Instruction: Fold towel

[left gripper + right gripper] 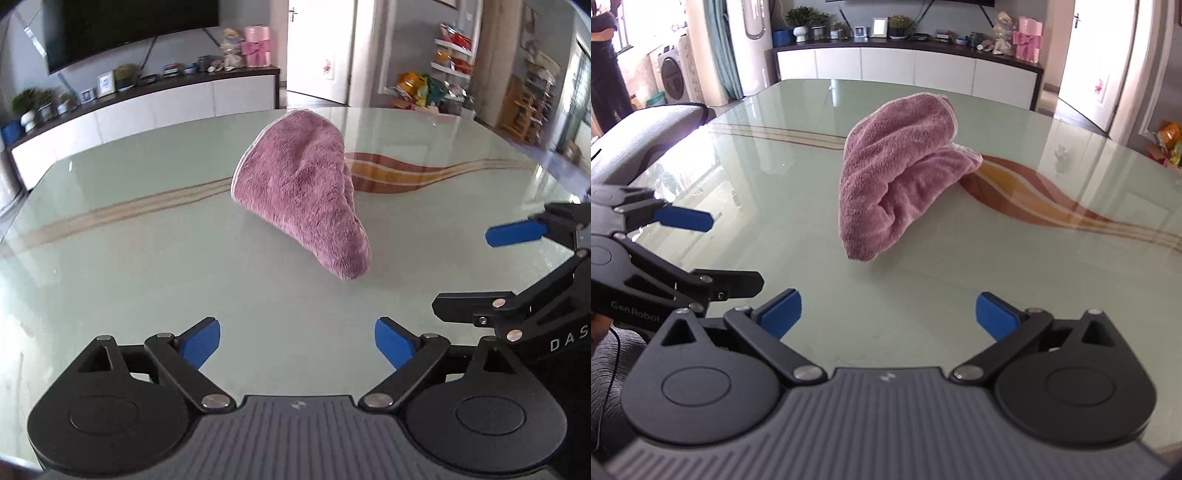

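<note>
"GenRobot" is printed on the left claw (685,254); "DAS", seemingly cut off, on the right claw (476,266).

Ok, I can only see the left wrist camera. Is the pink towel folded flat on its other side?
Observer: No. In the right wrist view the towel is bunched up, with loose layers tucked in at its near end.
Operator: Is the other gripper holding anything?
Observer: No. The right gripper is open, with only bare table between its fingers.
Operator: Is anyone else there?
Observer: Yes, a person stands far off beside a washing machine.
</note>
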A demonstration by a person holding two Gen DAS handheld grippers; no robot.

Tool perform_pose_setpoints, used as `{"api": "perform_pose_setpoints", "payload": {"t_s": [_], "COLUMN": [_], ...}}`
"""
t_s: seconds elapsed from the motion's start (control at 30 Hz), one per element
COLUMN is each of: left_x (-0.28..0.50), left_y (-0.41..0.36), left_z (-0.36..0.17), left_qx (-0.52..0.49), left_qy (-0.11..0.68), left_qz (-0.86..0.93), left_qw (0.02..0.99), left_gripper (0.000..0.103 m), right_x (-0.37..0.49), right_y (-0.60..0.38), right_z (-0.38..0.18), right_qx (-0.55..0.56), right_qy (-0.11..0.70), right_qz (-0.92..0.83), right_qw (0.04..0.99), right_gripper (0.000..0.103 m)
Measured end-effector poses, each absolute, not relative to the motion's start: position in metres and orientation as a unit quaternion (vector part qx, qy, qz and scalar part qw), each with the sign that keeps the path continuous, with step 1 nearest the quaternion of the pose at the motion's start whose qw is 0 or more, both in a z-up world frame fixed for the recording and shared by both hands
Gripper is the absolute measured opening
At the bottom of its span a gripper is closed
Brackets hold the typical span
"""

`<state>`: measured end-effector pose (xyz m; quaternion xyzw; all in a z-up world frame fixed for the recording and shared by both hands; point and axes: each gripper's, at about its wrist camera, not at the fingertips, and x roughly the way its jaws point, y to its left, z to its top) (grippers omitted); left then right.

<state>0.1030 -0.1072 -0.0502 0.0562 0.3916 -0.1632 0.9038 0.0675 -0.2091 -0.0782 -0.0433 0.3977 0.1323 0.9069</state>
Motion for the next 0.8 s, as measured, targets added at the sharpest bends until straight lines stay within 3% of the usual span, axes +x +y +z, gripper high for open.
{"api": "perform_pose_setpoints", "payload": {"t_s": [0.8], "left_x": [0.064], "left_y": [-0.093], "left_z": [-0.044], "left_qx": [-0.009], "left_qy": [0.354], "left_qz": [-0.118], "left_qw": [0.928], "left_gripper": [0.100], "right_x": [0.005], "right_y": [-0.215], "right_z": [-0.072], "right_qx": [0.005], "right_qy": [0.346], "right_qz": [0.012], "right_qw": [0.938], "right_gripper": [0.103]}}
